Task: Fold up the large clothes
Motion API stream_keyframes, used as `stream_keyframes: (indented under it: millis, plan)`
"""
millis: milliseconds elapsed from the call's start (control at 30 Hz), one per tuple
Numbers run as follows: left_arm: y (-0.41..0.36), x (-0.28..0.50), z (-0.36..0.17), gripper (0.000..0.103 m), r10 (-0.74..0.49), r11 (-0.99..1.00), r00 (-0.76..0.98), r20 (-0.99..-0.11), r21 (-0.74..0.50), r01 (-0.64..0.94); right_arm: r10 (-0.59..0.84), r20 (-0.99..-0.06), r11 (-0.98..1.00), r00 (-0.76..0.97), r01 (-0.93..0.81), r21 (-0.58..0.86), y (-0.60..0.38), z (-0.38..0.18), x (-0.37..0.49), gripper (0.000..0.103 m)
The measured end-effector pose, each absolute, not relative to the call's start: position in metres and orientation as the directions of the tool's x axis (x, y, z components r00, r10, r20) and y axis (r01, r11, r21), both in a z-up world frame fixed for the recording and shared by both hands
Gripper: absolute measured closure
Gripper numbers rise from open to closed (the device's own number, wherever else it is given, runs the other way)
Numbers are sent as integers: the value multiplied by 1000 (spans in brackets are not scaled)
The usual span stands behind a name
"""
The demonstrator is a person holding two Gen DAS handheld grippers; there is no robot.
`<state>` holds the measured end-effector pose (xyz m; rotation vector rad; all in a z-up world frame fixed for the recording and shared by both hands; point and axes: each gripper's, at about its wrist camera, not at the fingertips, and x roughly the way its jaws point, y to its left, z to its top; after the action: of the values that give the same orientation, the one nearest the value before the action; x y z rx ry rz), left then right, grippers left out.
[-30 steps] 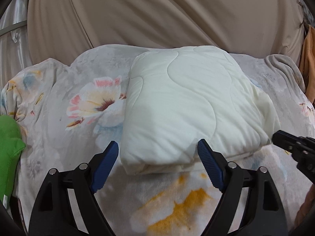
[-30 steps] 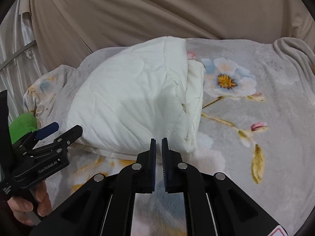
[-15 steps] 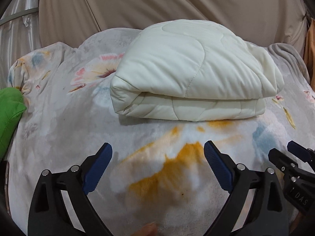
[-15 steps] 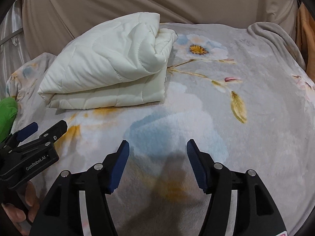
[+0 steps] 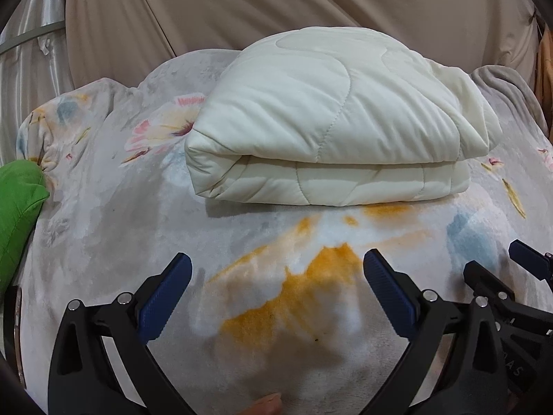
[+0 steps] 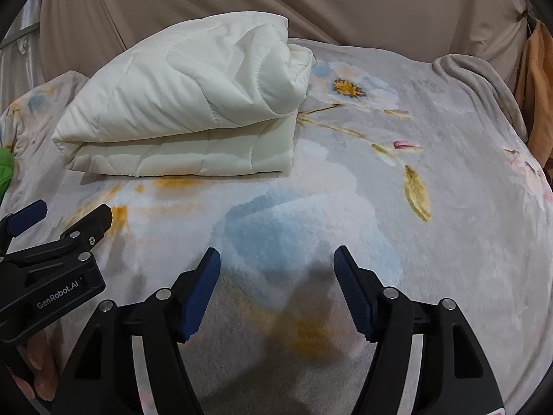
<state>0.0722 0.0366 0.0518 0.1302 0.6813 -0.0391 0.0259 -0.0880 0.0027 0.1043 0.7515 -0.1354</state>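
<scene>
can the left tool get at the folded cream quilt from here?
Probably yes. The left tool, jaws opening and empty, faces the folded cream quilted blanket's near edge, with only bare floral fleece bedspread between them. It needs a forward reach.

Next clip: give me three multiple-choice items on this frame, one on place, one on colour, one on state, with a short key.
1. Where does the folded quilt lie?
A. on the flowered blanket
B. between the left tongs
C. on the green cloth

2. What colour is the quilt?
A. grey
B. cream white
C. orange

3. What do the right tongs hold?
A. a quilt corner
B. the blanket
C. nothing

Key: 1 A, it rests on the blanket, apart from both tongs; 2 B, pale cream all over; 3 C, the jaws are opening with nothing between them.
</scene>
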Motion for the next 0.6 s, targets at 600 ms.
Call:
stream_keyframes:
  millis: [600]
  plan:
    - [30, 66, 54, 6, 25, 986, 795, -606, 145, 80, -96, -677, 987, 729, 159, 32, -82, 4, 23, 37]
